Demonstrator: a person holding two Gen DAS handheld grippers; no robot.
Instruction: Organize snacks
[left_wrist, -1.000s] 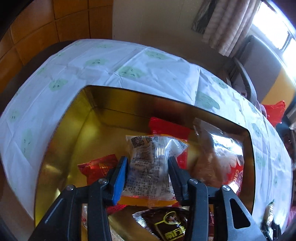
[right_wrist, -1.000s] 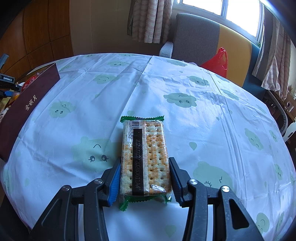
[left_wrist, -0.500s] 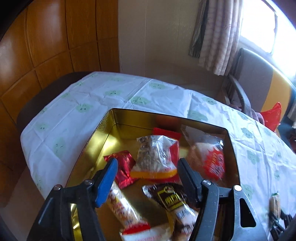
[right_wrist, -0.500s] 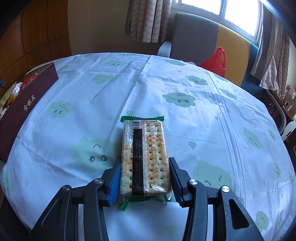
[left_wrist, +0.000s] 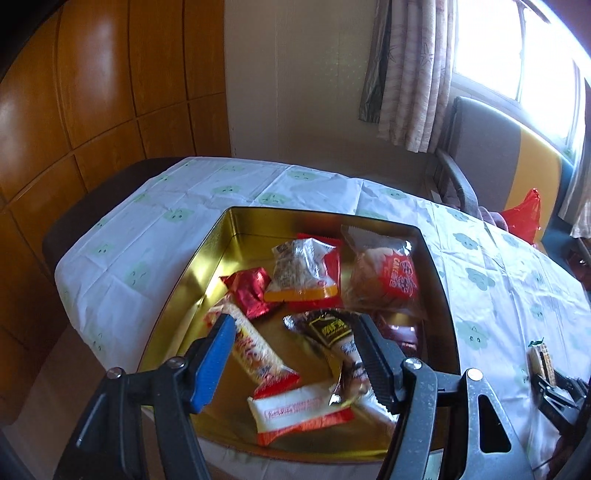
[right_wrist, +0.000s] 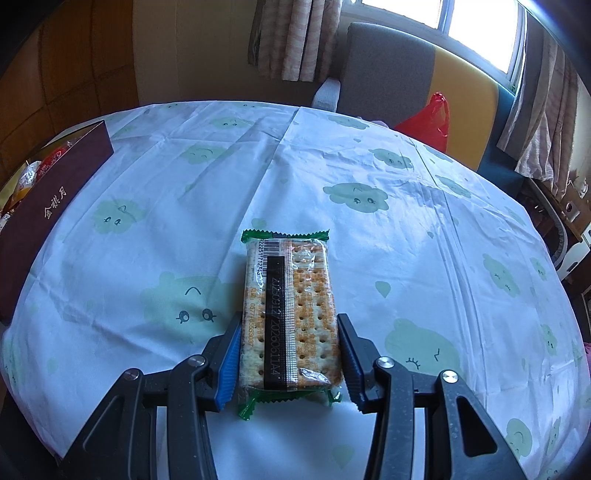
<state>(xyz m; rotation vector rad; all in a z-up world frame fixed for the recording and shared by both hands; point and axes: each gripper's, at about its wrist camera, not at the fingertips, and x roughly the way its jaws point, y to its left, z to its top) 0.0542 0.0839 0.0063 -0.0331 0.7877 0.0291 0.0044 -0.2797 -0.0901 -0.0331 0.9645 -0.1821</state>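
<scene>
left wrist view: the left tongs (left_wrist: 295, 354) are held wide open and empty above a gold tin box (left_wrist: 439, 280) set on the worktop (left_wrist: 155, 236), which is covered by a white cloth printed with green clouds. several snacks are seen inside the tin: a clear packet with an orange base (left_wrist: 301, 271), a clear cake packet with a red label (left_wrist: 384, 273), a small red foil packet (left_wrist: 249, 290), a long white and red bar (left_wrist: 258, 350), a dark brown packet (left_wrist: 332, 328) and a white and red packet (left_wrist: 299, 411). at the right edge, a cracker packet (left_wrist: 541, 360) is glimpsed in the right tongs (left_wrist: 546, 380).

right wrist view: the cracker packet (right_wrist: 290, 314), clear with green crimped ends, is gripped at its near end between the partly closed right tongs (right_wrist: 290, 360), and whether it rests on the cloth cannot be told. the tin's maroon side (right_wrist: 51, 199) is seen well apart at the far left. a red plastic bag (right_wrist: 428, 120) lies beyond the worktop.
</scene>
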